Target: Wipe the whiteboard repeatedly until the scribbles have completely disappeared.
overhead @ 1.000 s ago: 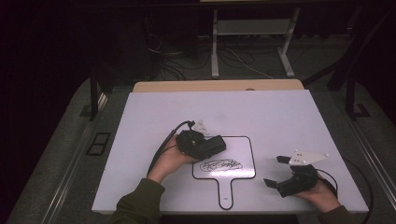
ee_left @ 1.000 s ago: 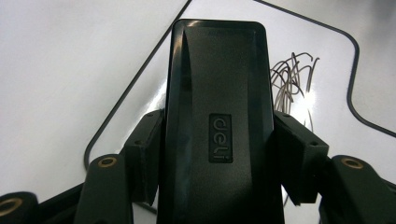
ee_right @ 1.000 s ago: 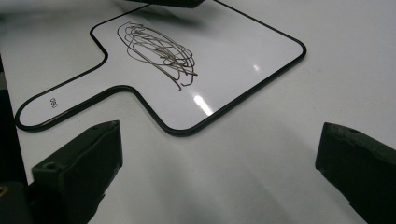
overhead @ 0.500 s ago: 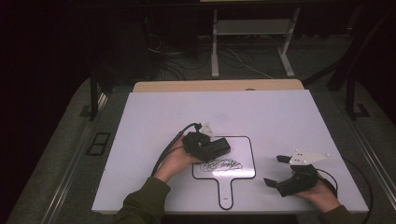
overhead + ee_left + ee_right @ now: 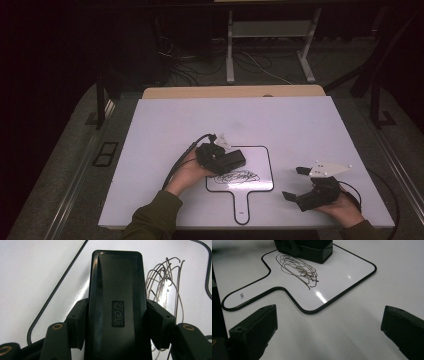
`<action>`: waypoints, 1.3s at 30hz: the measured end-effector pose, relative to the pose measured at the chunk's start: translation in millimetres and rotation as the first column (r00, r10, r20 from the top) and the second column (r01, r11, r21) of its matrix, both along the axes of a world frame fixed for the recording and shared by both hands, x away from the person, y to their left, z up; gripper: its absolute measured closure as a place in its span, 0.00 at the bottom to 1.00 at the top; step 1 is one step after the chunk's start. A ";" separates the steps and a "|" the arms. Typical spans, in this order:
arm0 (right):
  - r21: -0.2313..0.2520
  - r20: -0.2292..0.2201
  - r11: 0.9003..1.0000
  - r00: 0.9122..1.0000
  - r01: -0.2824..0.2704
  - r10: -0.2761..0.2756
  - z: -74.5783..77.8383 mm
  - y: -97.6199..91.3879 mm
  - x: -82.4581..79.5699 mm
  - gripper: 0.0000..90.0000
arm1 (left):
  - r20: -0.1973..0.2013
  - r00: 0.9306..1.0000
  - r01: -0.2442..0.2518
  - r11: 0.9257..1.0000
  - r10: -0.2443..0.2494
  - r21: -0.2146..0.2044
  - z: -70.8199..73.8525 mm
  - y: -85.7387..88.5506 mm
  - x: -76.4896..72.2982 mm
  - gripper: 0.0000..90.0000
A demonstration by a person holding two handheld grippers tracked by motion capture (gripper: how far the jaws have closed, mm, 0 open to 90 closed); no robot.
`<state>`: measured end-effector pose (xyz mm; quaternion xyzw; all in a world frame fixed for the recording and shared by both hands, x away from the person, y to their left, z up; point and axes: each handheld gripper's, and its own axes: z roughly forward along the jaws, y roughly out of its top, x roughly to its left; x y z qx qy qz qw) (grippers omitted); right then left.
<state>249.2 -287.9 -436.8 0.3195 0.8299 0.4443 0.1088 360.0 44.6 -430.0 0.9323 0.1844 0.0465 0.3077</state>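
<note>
A small handled whiteboard [image 5: 261, 162] with a black border lies flat on the table, with a dark scribble [image 5: 237, 176] across its lower part. My left gripper [image 5: 226, 159] is shut on a black "deli" eraser [image 5: 232, 158] at the board's upper left, just above the scribble. In the left gripper view the eraser [image 5: 117, 290] sits between both pads [image 5: 79, 322], and the scribble [image 5: 165, 280] shows to its right. My right gripper [image 5: 294, 183] stands open and empty on the table right of the board. Its view shows the whiteboard [image 5: 342, 277], the scribble [image 5: 297, 266] and the eraser [image 5: 312, 247].
The white tabletop [image 5: 200, 125] extends well beyond the board on all sides, with a wooden strip [image 5: 230, 92] along its far edge. Dark floor, cables and a metal stand [image 5: 270, 50] lie beyond the table.
My left gripper has carried the eraser slightly right and toward me, over the board's upper left area. The right gripper has stayed in place and open.
</note>
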 end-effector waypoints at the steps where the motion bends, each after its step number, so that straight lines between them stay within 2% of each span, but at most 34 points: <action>1: 0.000 0.001 1.000 1.000 0.000 0.000 0.1 -0.2 0.0 0.00 | -0.002 1.000 0.000 1.000 0.000 0.001 0.0 -0.4 -0.5 0.43; 10: -0.003 -0.001 1.000 1.000 0.001 -0.001 -0.3 -0.2 0.3 0.00 | 0.005 0.999 0.035 0.999 -0.035 0.012 0.5 -3.9 -5.4 0.43; 12: -0.003 0.000 1.000 1.000 0.000 0.000 -0.3 -0.1 0.3 0.00 | 0.002 1.000 0.029 1.000 -0.029 0.002 0.0 -5.6 -8.1 0.43; 13: -0.003 0.000 1.000 1.000 0.000 0.000 -0.4 -0.1 0.3 0.00 | 0.005 0.999 0.042 0.999 -0.042 0.015 0.7 -5.6 -8.5 0.43; 21: -0.005 0.001 1.000 1.000 0.000 0.000 -0.5 0.1 0.1 0.00 | 0.010 0.997 0.070 0.997 -0.070 0.028 1.8 -11.7 -17.6 0.43; 27: -0.005 0.000 1.000 1.000 0.000 0.000 -0.5 0.0 0.2 0.00 | 0.009 0.996 0.084 0.996 -0.084 0.027 1.7 -16.2 -24.0 0.43; 28: -0.005 0.000 1.000 1.000 0.000 0.000 -0.5 0.1 0.1 0.00 | 0.011 0.995 0.094 0.995 -0.095 0.036 2.2 -16.5 -24.5 0.43; 39: -0.004 0.000 1.000 1.000 0.000 0.000 -0.3 -0.2 -0.1 0.00 | -0.012 0.989 0.146 0.989 -0.146 0.027 2.0 -24.3 -36.1 0.43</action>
